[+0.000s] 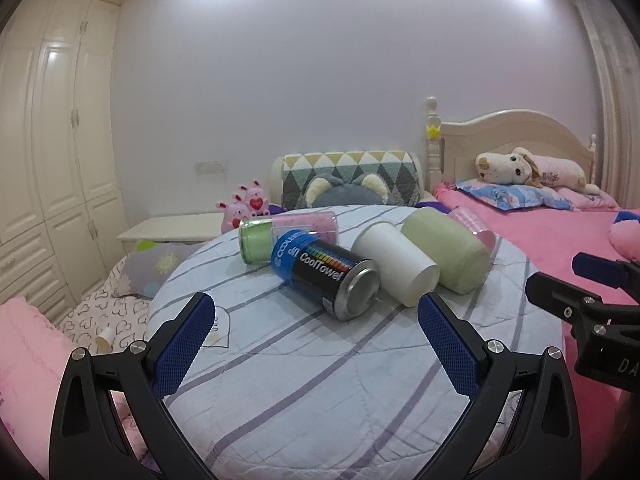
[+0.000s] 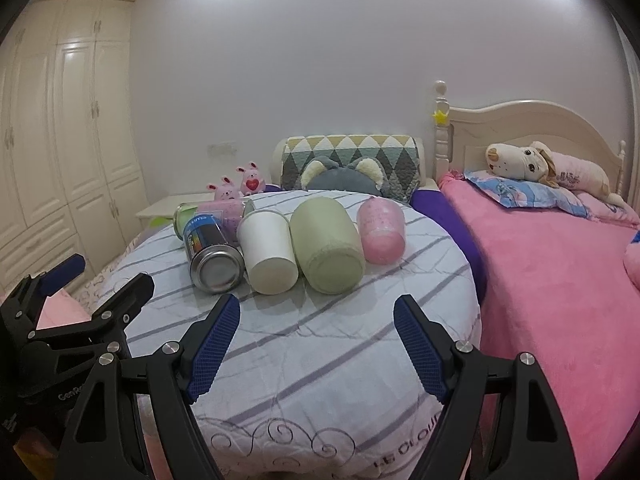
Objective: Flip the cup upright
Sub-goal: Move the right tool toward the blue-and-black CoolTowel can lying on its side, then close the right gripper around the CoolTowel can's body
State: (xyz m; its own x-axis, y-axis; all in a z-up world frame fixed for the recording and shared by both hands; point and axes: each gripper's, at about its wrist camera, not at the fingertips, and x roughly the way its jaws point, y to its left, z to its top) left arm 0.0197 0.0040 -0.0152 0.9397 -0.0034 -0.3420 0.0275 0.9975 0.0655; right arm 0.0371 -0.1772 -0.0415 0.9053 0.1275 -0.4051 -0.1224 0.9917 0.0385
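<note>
Striped round table [image 2: 320,360] before you, pink bed [image 2: 560,280] to its right. Five containers lie on their sides mid-table: green cup [image 2: 326,248], white cup [image 2: 268,252] touching it, black can [image 2: 212,256], pink cup [image 2: 382,232], a jar [image 1: 256,240] behind. Your left gripper [image 1: 316,316] and right gripper [image 2: 316,320] hover near them, both spread wide, empty.
</note>
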